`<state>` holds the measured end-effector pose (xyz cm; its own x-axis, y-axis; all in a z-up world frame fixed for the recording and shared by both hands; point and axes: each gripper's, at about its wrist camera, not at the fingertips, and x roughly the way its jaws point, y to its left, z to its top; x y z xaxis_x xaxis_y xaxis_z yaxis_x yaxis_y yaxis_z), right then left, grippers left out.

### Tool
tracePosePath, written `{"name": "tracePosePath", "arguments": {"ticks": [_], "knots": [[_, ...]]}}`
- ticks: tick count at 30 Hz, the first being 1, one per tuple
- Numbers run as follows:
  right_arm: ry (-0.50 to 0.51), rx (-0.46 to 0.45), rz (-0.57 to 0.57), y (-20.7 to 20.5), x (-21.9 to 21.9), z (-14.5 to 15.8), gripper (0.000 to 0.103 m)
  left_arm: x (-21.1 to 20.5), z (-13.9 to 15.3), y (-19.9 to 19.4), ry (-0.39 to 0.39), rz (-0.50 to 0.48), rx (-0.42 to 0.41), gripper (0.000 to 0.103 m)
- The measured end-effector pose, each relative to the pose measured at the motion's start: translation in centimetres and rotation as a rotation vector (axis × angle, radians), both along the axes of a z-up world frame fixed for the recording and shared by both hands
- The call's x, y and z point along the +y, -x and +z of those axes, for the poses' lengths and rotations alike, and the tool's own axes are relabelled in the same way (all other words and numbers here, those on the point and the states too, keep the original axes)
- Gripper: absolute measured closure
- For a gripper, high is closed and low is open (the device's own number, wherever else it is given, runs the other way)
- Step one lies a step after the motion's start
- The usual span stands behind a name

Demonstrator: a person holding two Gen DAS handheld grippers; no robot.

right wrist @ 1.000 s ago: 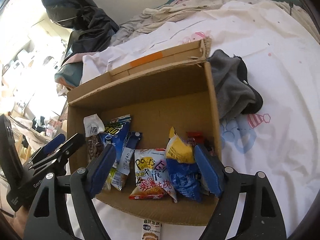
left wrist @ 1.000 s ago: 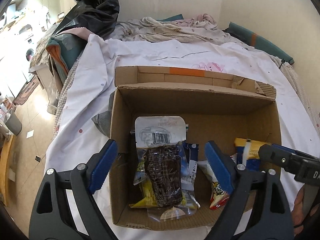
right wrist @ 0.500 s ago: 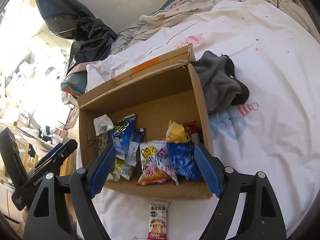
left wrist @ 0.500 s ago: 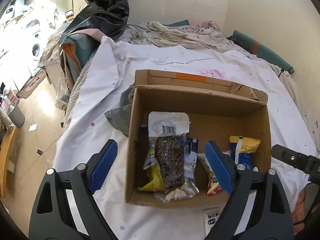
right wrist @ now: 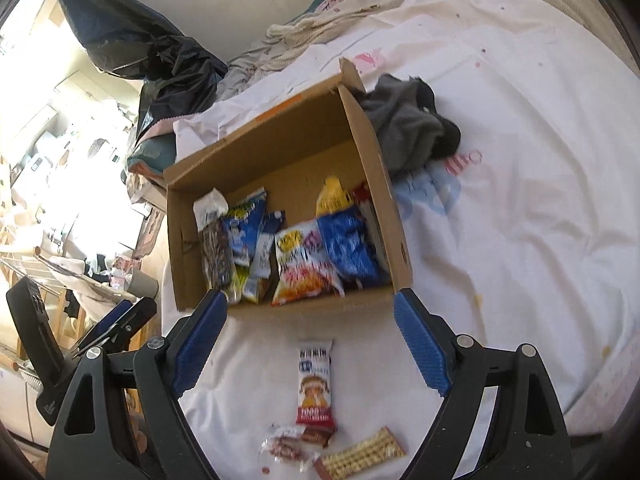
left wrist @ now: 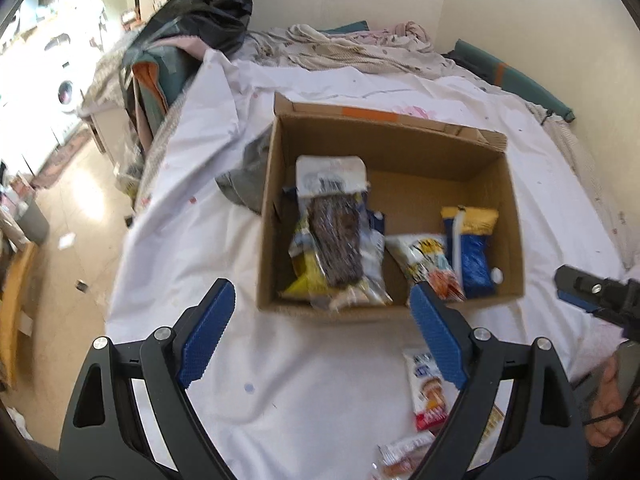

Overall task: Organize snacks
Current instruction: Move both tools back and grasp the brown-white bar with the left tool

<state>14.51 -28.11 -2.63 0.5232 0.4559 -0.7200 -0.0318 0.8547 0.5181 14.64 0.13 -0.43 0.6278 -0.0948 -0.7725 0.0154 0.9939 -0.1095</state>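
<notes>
Three snack packets (right wrist: 315, 384) lie outside the cardboard box (right wrist: 384, 184) on the bedsheet (right wrist: 520, 200).

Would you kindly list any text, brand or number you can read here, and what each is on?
"1000": seemingly, on the red band of the loose snack bar; its other print is blurred.
Barcode, digits too small to read: label of the jerky pouch.
Yellow lettering on the chip bag: too blurred to read.

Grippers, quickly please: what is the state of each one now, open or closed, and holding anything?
Left gripper: open, holding nothing.
Right gripper: open, holding nothing.
</notes>
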Motion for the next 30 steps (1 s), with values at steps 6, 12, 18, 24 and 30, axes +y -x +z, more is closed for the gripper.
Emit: {"name": "tracePosePath", "arguments": {"ticks": [6, 12, 18, 24, 30], "knots": [[0.025, 0.04, -0.009, 1.8, -0.2, -1.0, 0.015, 0.4, -1.4, 0.9, 0.068, 0.024, 0.087, 0.01], [0.089, 0.078, -0.023, 3.0, -0.7, -2.2, 0.015, -1.1, -4.5, 1.8, 0.125, -0.037, 0.249, 0.011], [0.073, 0.113, -0.055, 3.3, -1.5, -3.0, 0.015, -6.1, -8.1, 3.6, 0.092, -0.251, 0.42, 0.034], [0.019, 0.132, -0.102, 3.0, -2.5, -3.4, 0.015, -11.4, -10.9, 5.1, -0.02, -0.477, 0.483, 0.041], [0.027, 0.132, -0.095, 2.9, -2.3, -3.4, 0.015, -13.3, -13.6, 5.2, -0.09, -0.518, 0.537, 0.057]]}}
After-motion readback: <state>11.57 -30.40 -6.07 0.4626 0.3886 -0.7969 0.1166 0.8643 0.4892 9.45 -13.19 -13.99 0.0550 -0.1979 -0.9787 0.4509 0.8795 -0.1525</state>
